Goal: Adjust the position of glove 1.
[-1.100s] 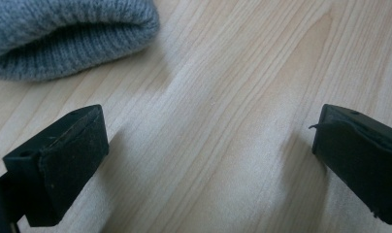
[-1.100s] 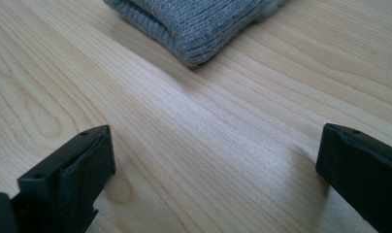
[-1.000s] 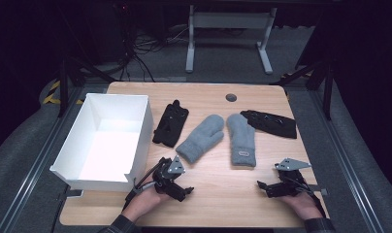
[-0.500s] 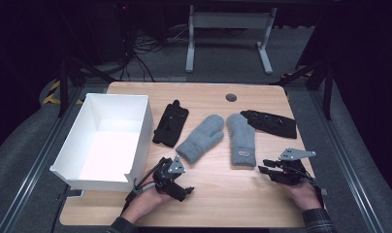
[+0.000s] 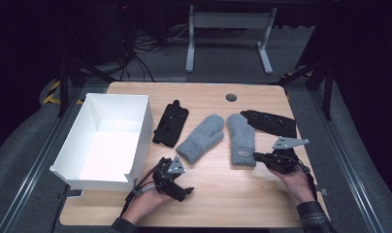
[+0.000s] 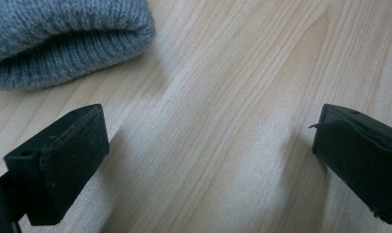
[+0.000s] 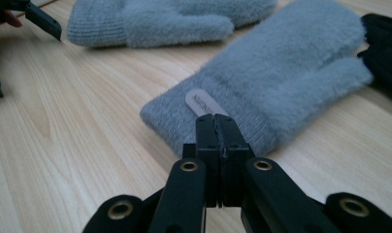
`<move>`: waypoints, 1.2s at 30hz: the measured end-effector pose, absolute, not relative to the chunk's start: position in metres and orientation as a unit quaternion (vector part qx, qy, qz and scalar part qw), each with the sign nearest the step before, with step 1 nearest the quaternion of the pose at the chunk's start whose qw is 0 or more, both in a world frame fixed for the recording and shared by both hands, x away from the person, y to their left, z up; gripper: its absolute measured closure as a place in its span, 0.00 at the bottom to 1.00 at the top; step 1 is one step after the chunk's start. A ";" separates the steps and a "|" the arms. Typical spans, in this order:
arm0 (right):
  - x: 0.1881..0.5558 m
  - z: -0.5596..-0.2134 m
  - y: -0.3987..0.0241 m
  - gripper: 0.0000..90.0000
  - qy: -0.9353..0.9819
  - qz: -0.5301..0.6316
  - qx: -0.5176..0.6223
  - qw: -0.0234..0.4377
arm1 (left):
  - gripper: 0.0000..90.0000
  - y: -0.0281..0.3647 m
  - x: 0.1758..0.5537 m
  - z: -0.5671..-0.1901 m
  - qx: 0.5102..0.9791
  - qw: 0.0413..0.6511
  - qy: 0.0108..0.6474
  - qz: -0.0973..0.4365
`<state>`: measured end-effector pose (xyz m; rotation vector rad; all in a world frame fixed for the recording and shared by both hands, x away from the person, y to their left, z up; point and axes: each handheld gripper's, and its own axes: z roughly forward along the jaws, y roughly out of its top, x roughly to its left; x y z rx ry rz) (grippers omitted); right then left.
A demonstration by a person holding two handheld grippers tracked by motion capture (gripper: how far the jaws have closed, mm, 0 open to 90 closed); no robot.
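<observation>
Grey mitten point(image 7: 262, 82) cuff just beyond right gripper point(image 7: 217, 127); fingers just closed, pressed together, empty.

Light falls from above onto the pale wooden worktop point(image 5: 213, 199), while the room around it sinks into near black. The white box point(image 5: 136, 141) glows brightest, its inner floor almost washed out. The high view is slightly soft and grainy. In the left gripper view, the wood grain is sharp and the dark gripper pads point(image 6: 73, 160) cast soft shadows. In the right gripper view, the grey mitten point(image 7: 291, 73) is fairly clear, the far edges blurred.
</observation>
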<state>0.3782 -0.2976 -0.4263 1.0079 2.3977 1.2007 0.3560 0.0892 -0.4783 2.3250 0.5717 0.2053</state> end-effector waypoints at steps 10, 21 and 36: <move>0.404 -0.427 -0.287 1.00 0.832 0.418 0.340 0.131 | 0.00 0.089 0.356 -0.478 0.902 0.361 0.222 0.080; 0.418 -0.436 -0.281 1.00 0.842 0.405 0.334 0.124 | 0.00 0.089 0.356 -0.478 0.902 0.361 0.223 0.079; 0.410 -0.440 -0.259 1.00 0.861 0.404 0.293 0.095 | 0.00 0.089 0.353 -0.479 0.899 0.362 0.234 0.083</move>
